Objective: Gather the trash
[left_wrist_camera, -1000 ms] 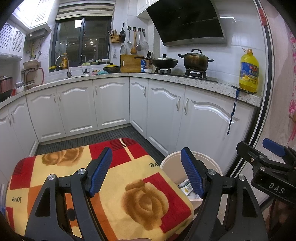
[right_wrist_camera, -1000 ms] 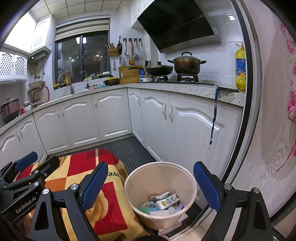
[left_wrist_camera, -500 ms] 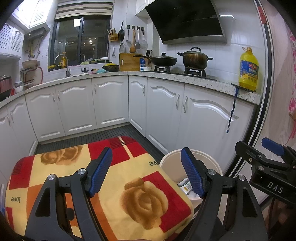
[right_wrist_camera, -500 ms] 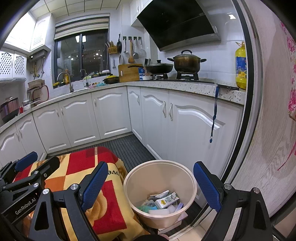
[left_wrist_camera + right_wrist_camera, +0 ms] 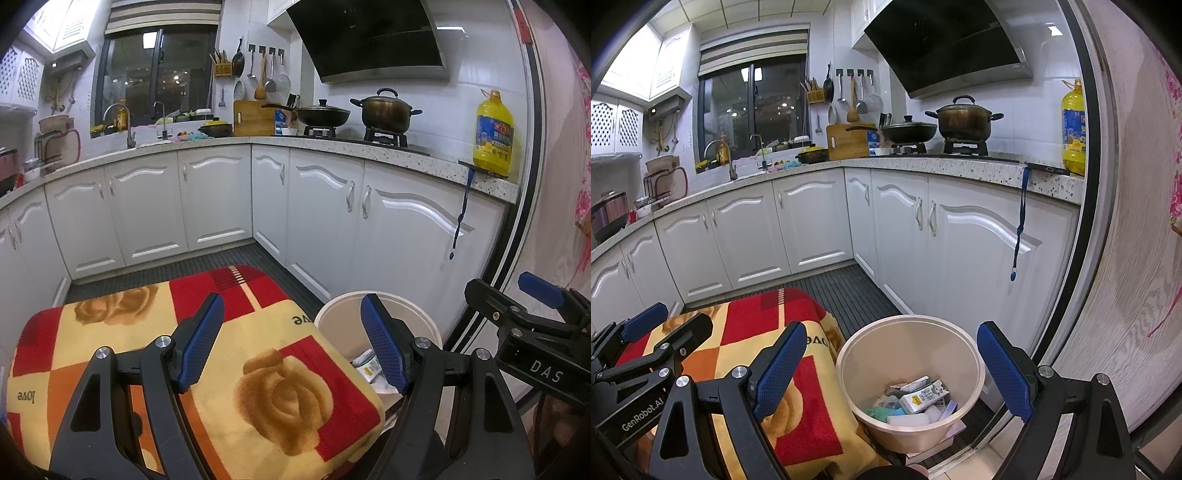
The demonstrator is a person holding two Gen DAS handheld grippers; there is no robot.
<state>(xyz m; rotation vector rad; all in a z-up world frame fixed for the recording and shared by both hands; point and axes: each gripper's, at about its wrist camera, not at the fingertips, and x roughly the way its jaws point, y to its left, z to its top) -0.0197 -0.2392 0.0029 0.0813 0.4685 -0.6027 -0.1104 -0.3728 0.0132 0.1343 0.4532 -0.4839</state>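
Note:
A cream waste bin (image 5: 857, 350) stands on the floor by the white cabinets, holding several pieces of trash, among them a small white carton (image 5: 921, 397). The bin also shows in the left wrist view (image 5: 332, 310), partly hidden by a finger. My right gripper (image 5: 892, 363) is open and empty above the bin. My left gripper (image 5: 293, 343) is open and empty above the red and yellow blanket-covered surface (image 5: 258, 387), left of the bin. Each gripper shows at the edge of the other's view.
White cabinets (image 5: 960, 240) curve round the back and right. A counter holds pots (image 5: 964, 118), a yellow oil bottle (image 5: 493, 134) and a sink. A blue strap (image 5: 1019, 221) hangs from the counter. A wood-grain door panel (image 5: 1126, 295) stands at right. Dark ribbed mat (image 5: 846, 288) covers the floor.
Both grippers have drifted only slightly; the view of the bin and blanket is almost the same. Both stay open and empty.

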